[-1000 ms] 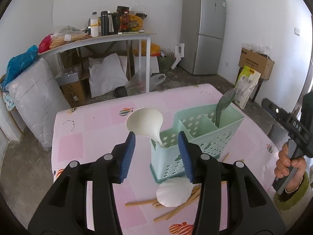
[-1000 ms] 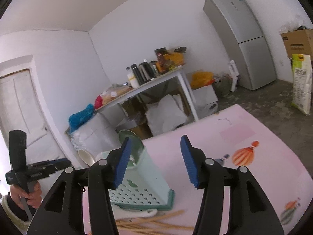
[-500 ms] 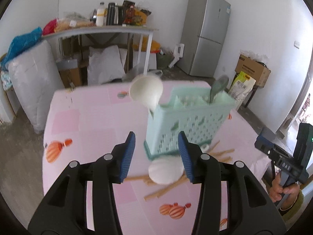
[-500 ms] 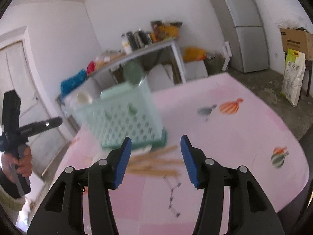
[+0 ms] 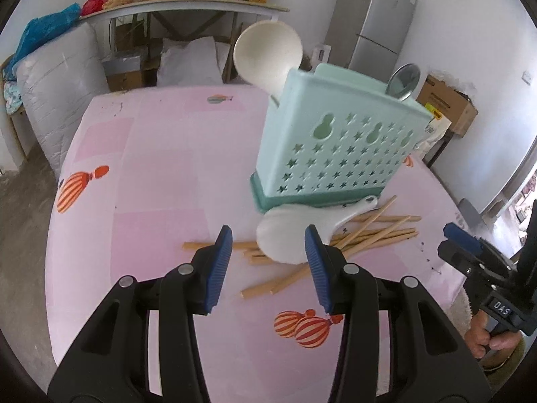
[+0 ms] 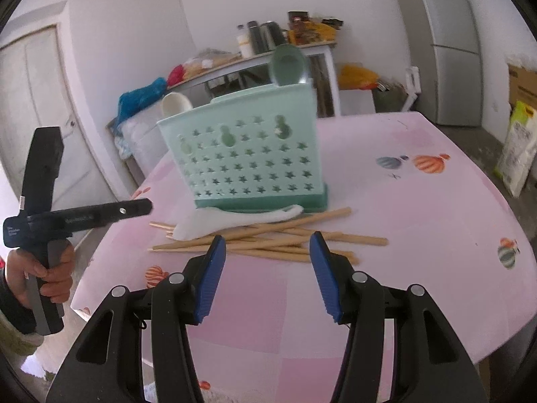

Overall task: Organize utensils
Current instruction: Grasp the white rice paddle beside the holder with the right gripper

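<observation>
A mint-green utensil caddy [image 5: 339, 147] [image 6: 248, 161] stands on the pink table. A white ladle [image 5: 268, 55] and a grey-green spoon [image 5: 404, 80] [image 6: 288, 65] stick up out of it. A white rice paddle [image 5: 288, 235] [image 6: 214, 223] lies at the caddy's foot on top of several scattered wooden chopsticks [image 5: 376, 231] [image 6: 268, 238]. My left gripper [image 5: 268, 235] hovers open just in front of the paddle, gripping nothing. My right gripper [image 6: 266, 245] is open in front of the chopsticks, also gripping nothing.
The pink tablecloth [image 5: 161, 174] carries balloon prints, and its near edge [image 6: 110, 315] is close to my hands. Beyond stand a cluttered side table [image 5: 188, 3], a grey fridge [image 6: 439, 43], cardboard boxes [image 5: 446, 104] and a white door [image 6: 37, 100].
Both grippers have come down and closer to the caddy and the pile at its foot. The right view swung from the wall down to the table. The jaws look the same width.
</observation>
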The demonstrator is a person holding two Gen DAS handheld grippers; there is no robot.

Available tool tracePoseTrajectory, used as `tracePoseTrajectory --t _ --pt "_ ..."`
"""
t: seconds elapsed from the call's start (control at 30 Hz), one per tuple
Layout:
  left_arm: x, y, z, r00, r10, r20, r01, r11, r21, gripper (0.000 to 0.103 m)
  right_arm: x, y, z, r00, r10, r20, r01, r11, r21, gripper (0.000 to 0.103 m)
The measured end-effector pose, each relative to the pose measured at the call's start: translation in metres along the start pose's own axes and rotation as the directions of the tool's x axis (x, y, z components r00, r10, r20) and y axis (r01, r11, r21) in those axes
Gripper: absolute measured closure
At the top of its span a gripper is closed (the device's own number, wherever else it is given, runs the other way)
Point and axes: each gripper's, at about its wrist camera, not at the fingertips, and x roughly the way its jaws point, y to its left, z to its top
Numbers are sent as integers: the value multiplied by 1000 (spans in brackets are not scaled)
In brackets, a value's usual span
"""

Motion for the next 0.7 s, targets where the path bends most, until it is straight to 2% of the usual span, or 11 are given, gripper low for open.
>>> tracePoseTrajectory --t 0.13,0.27,0.43,0.7 --pt "7 1 -2 999 39 -15 -39 999 13 70 11 15 12 1000 -22 5 22 996 -84 52" --pt "14 12 -3 998 49 -37 -50 998 -29 80 29 29 26 999 -51 6 51 979 -197 52" --pt "21 15 -4 998 39 -42 -41 998 -47 88 62 41 32 996 -75 -50 58 954 -294 54" --pt "40 21 -5 996 31 -83 -37 997 -74 91 97 47 26 978 -95 -187 25 938 -347 58"
